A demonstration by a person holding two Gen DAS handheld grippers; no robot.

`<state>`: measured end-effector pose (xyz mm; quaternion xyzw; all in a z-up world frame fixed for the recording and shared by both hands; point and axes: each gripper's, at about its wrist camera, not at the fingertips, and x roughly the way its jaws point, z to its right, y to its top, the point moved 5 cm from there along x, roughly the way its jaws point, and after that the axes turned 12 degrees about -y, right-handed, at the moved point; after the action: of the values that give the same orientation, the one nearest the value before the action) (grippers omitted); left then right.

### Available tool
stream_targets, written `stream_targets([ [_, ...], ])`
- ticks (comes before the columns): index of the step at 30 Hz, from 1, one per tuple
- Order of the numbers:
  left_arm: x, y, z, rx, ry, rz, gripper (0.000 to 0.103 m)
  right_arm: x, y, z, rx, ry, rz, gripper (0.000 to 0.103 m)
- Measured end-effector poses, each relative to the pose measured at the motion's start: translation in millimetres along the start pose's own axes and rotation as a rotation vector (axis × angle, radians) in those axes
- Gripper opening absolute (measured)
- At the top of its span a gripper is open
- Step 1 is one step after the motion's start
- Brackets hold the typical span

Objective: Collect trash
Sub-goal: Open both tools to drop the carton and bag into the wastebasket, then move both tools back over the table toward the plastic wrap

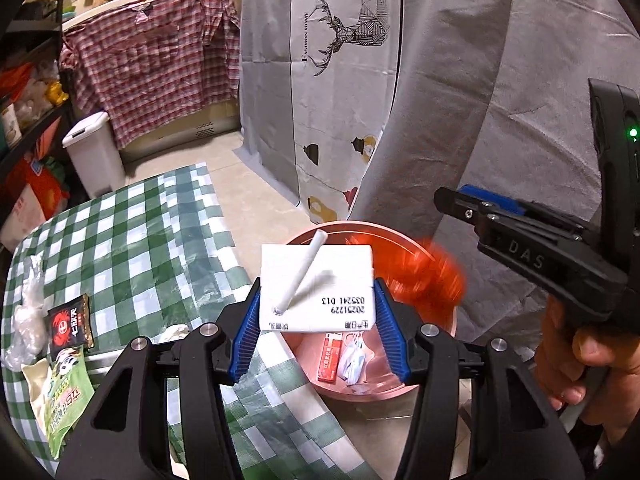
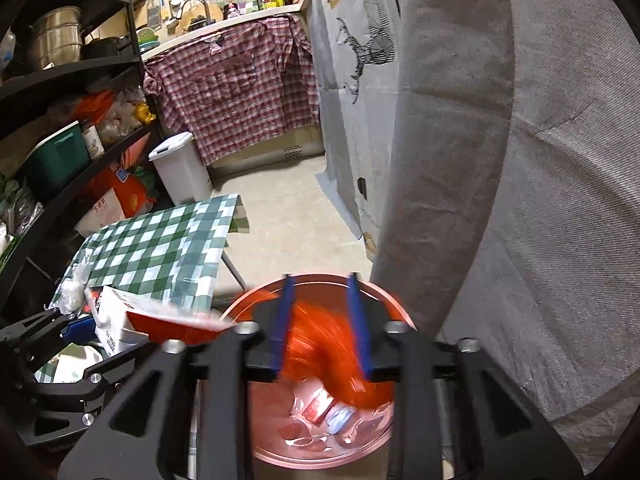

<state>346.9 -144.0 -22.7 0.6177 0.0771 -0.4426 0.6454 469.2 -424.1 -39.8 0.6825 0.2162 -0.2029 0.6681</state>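
While the left gripper (image 1: 318, 320) clamps a white drink carton (image 1: 316, 286) with its straw (image 1: 302, 274) over the pink bin (image 1: 448, 320), the right gripper (image 2: 320, 332) stands with fingers parted above the same bin (image 2: 256, 444) — an orange wrapper (image 2: 320, 344), motion-blurred, appears to be dropping from it. At least 2 pieces already lie inside: a red packet (image 1: 331, 358) and a crumpled mask (image 1: 352, 360). Still on the checked table (image 1: 132, 248): a black snack packet (image 1: 72, 326), a green pouch (image 1: 62, 400) and clear plastic (image 1: 28, 320) — so the task looks roughly half done.
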Motion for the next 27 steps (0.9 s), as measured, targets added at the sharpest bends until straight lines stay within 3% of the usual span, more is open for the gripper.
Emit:
stream_targets([
  [6,-9.2,6.1,-15.3,-0.047,-0.003,0.023,0.053,1.2,0.2,2.4,0.02,0.007,-0.004,0.041],
  [19,-55.9,9.7,-50.2,-0.086,0.036,0.1,0.05,-25.8,3.1,-28.2,-0.039,0.064,0.076,0.04],
  [27,-113.0,10.6,-106.0,-0.154,0.126,0.17,0.042,-41.7,0.6,-67.7,-0.087,0.162,0.092,0.018],
])
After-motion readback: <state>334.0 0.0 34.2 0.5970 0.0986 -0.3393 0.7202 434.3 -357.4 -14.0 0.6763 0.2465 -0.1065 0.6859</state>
